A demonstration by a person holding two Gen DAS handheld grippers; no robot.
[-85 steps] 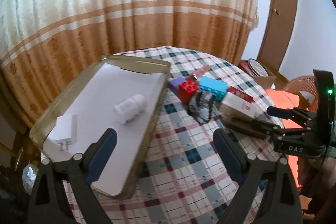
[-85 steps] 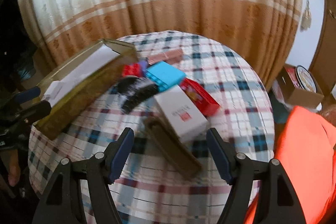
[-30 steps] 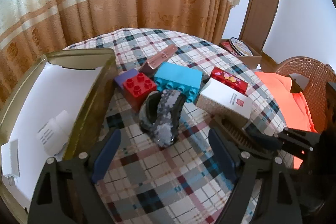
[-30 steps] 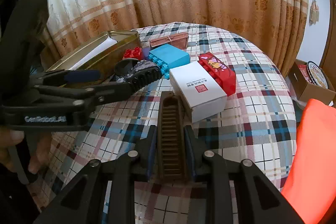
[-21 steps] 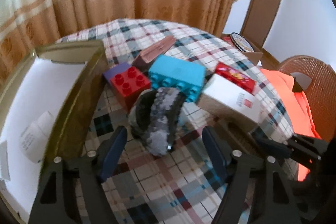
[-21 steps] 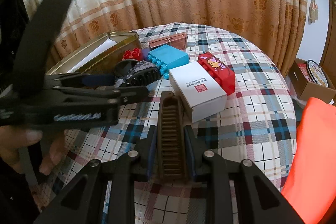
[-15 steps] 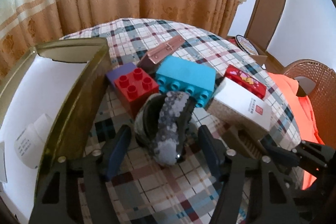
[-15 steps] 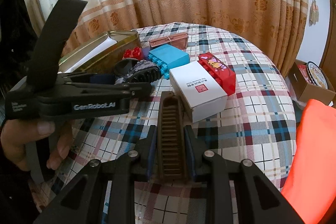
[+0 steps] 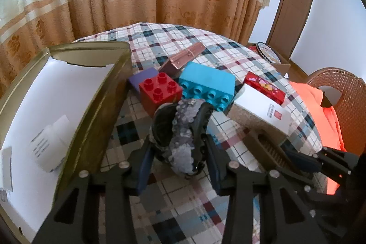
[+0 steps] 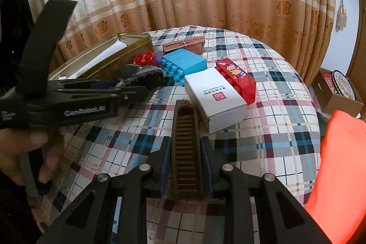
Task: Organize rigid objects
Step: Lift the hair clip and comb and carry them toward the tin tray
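The dark, bumpy grey-and-black hair clip [image 9: 180, 136] lies on the checked tablecloth [image 9: 183, 209], just in front of a red toy brick [image 9: 160, 89] and a bright blue toy brick [image 9: 207, 84]. The left gripper [image 9: 178, 166] has just been closing its jaws around the clip. In the left wrist view the blue pads sit on both sides of it and seem to touch it, so it looks held, ready to be lifted.

The right gripper [image 10: 186, 166] has its fingers together, clamped on a long brown plastic comb [image 10: 185, 141]. The comb lies flat on the cloth and points away, right beside a white cardboard box [image 10: 215, 95]. A red box with cartoon pictures [image 10: 238, 79] leans on the far side of the white one.

To the left stands a big gold metal tin [image 9: 100, 106] with white paper inside. A small white bottle [image 9: 49, 145] lies in it. I think the tin is where the loose things belong, so each gripper grabs one thing to carry over. The clip is lumpy and could slip, so the grip should be firm before lifting. A person's hand [image 10: 27, 152] holds the left tool.
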